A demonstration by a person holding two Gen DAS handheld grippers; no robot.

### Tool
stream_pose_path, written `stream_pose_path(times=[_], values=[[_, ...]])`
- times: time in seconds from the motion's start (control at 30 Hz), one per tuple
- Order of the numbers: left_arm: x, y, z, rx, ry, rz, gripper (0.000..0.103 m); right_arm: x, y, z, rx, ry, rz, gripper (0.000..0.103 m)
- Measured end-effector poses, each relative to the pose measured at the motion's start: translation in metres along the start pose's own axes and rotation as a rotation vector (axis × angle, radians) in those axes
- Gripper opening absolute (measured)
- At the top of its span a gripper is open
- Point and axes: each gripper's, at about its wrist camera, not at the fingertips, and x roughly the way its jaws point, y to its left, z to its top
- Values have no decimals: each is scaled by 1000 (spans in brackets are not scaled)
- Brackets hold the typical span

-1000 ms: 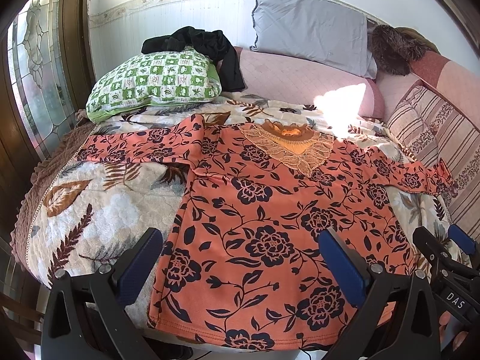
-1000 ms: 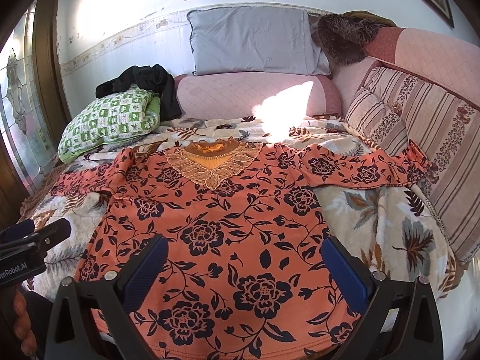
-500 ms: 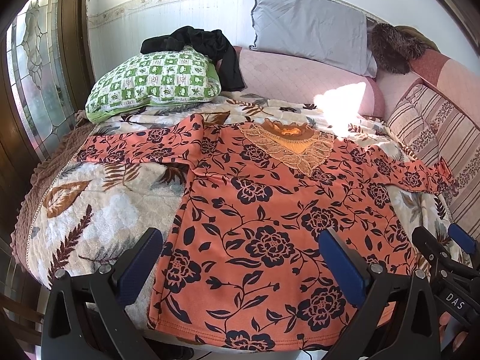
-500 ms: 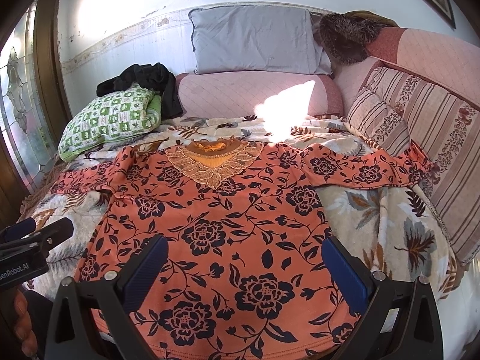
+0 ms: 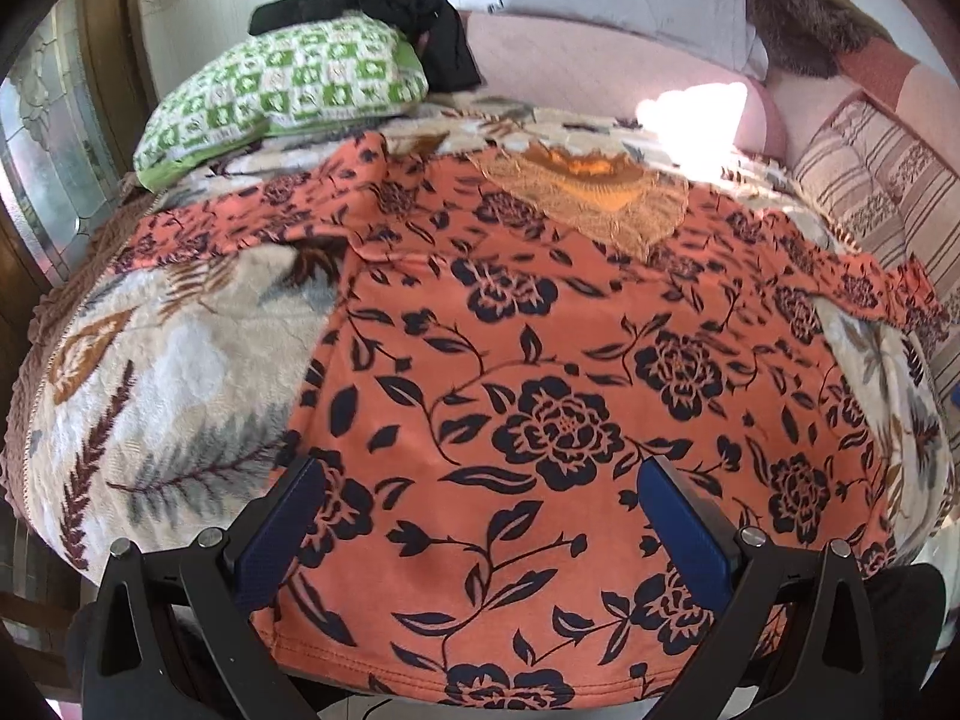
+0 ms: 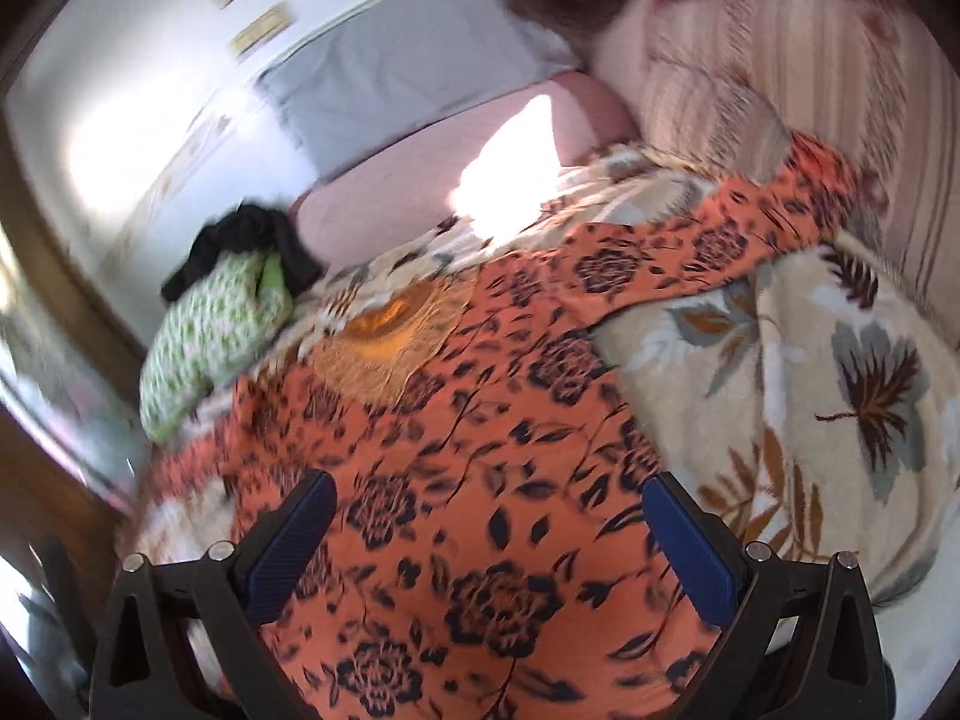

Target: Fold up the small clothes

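Left gripper (image 5: 480, 531): black angular frame, two fingers faced with dark blue textured pads (image 5: 279, 531), silver round screw heads on top. Right gripper (image 6: 486, 540): identical build, blue pads (image 6: 690, 546), silver screws at 8 and 4 o'clock.

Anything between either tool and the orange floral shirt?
Nothing visible. The shirt lies spread flat on the blanket, directly ahead of the open left tool and open right tool. The green pillow sits well behind.

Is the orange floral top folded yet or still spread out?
Spread flat, not folded. The orange floral top lies face up on the blanket, lace neckline showing, both sleeves out sideways, hem unturned.
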Motion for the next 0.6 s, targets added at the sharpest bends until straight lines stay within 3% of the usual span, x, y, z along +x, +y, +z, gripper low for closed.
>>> stream_pose_path(times=[0.13,0.23,0.37,0.6], values=[[31,-8,3,27,58,5,103,12,-101,63,277,-80,15,103],[47,-13,8,48,62,1,103,32,-168,104,402,-124,-35,101],[58,-18,21,86,25,14,103,54,-229,155,443,-212,-142,82],[101,-15,28,61,79,-37,103,95,-273,214,386,-222,-361,81]])
